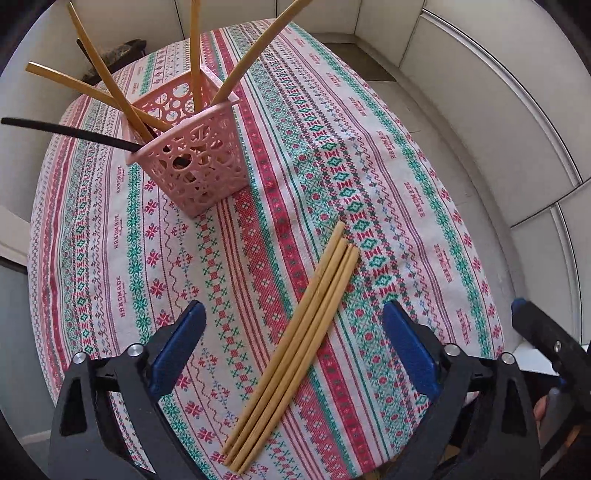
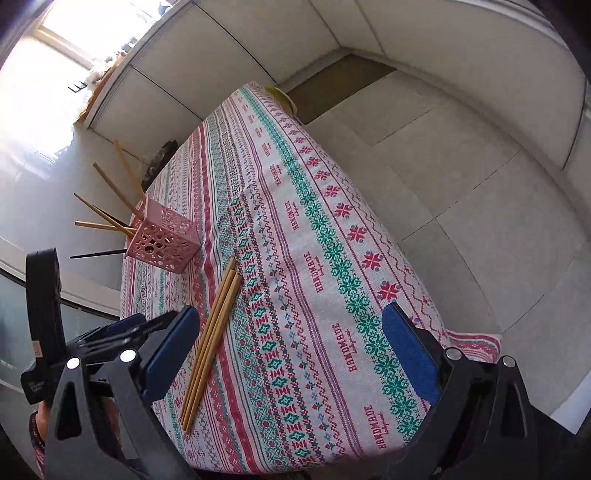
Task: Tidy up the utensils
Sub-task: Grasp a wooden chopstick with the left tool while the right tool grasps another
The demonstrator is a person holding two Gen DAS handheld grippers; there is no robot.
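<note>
Four bamboo chopsticks (image 1: 295, 354) lie side by side on the patterned tablecloth (image 1: 369, 184), touching along their length and running diagonally. In the left wrist view they sit between the blue pads of the left gripper (image 1: 291, 325), whose jaws stand spread wide with nothing pinched; the sticks pass through the gap without touching either pad. The right gripper (image 2: 291, 325) is also spread wide and empty, and from its camera the bundle lies just beside its left pad, outside the centre of the gap.

The sticks are slim, round and pale tan with blunt ends. The cloth is woven-looking, with red, green and pink bands of cross-stitch motifs and the word HANDMADE repeated. Well apart from the bundle stands a pink plastic holder (image 1: 192, 162), square, tapering downward, its walls pierced with round holes. Tan chopsticks and a black chopstick (image 1: 70, 131) lean out of it at splayed angles.

The left view shows the right gripper's black frame at its lower right edge. The right view alone shows a bright window (image 2: 74, 26), the pale tiled floor (image 2: 480, 184), the table's far corner and the left gripper's body at lower left.
</note>
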